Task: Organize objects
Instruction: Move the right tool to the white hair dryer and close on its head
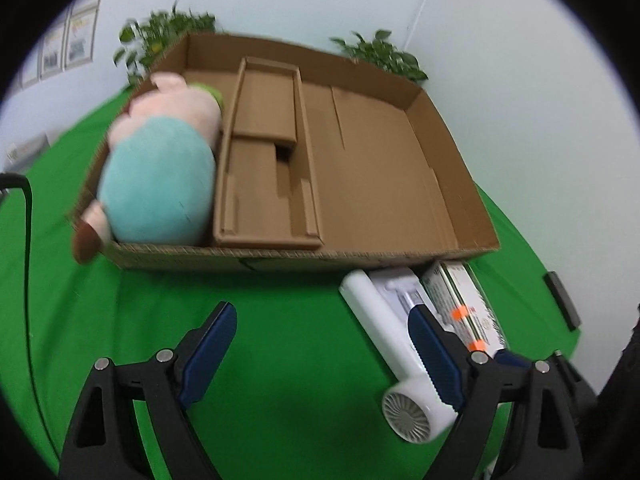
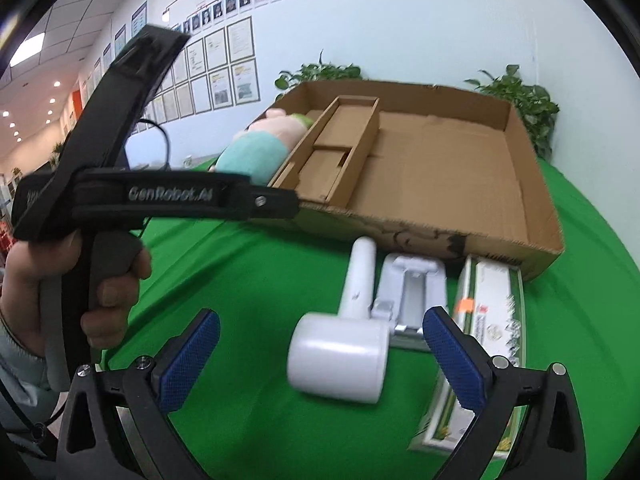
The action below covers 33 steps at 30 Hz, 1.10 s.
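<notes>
A shallow cardboard box (image 1: pixel 460 184) (image 2: pixel 540 200) lies on green cloth. A pink and teal plush pig (image 1: pixel 160 184) (image 2: pixel 256 152) fills its left end, beside a cardboard insert (image 1: pixel 264 160) (image 2: pixel 336 148). In front of the box lie a white hair dryer (image 1: pixel 376 312) (image 2: pixel 340 356), a grey-white stand (image 1: pixel 400 292) (image 2: pixel 412 284) and a green-white carton (image 1: pixel 464 304) (image 2: pixel 496 320). My left gripper (image 1: pixel 322 316) is open over bare cloth, its right finger overlapping the dryer. My right gripper (image 2: pixel 322 318) is open, with the dryer's head lying between its fingers, untouched.
A hand (image 2: pixel 108 280) holds the left gripper's black frame (image 2: pixel 172 194) at the left of the right wrist view. Potted plants (image 1: pixel 380 52) (image 2: pixel 520 100) stand behind the box. A black cable (image 1: pixel 28 240) runs along the left. A dark flat object (image 1: pixel 562 300) lies near the cloth's right edge.
</notes>
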Each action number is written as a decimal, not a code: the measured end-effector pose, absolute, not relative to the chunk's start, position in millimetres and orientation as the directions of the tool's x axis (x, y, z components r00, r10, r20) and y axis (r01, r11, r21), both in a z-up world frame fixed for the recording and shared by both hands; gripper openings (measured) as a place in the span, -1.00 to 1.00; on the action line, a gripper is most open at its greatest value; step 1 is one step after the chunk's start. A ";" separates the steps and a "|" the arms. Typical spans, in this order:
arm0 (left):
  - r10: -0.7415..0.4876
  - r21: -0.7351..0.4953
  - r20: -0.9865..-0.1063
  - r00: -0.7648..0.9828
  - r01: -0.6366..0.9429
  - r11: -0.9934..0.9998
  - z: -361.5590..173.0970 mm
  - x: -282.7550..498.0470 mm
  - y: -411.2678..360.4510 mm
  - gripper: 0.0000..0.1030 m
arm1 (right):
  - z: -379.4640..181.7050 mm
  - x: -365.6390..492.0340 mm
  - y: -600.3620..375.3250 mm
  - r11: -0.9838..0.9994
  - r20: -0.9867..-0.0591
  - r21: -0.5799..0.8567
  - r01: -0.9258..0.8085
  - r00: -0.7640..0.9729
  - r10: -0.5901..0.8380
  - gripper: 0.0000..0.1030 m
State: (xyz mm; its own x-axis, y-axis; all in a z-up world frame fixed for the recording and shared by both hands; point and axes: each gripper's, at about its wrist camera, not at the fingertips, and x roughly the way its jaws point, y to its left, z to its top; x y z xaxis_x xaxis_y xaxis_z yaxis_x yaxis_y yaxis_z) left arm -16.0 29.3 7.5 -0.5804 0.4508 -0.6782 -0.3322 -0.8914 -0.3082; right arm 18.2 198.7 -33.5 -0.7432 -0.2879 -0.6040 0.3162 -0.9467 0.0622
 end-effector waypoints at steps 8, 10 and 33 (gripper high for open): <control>0.540 -0.418 -0.694 -0.476 -0.345 -0.841 -11.2 -20.4 37.6 0.69 | -55.2 7.7 190.8 -0.957 -0.684 0.057 0.284 -0.688 -0.245 0.45; 0.547 -0.426 -0.698 -0.462 -0.346 -0.836 -14.7 -22.5 39.6 0.69 | -58.5 3.7 191.5 -0.965 -0.690 0.049 0.256 -0.690 -0.218 0.28; 0.736 -0.683 -0.648 -0.195 -0.278 -0.675 -57.5 -24.9 53.3 0.63 | -59.0 33.9 181.2 -0.947 -0.717 0.152 0.283 -0.628 -0.303 0.11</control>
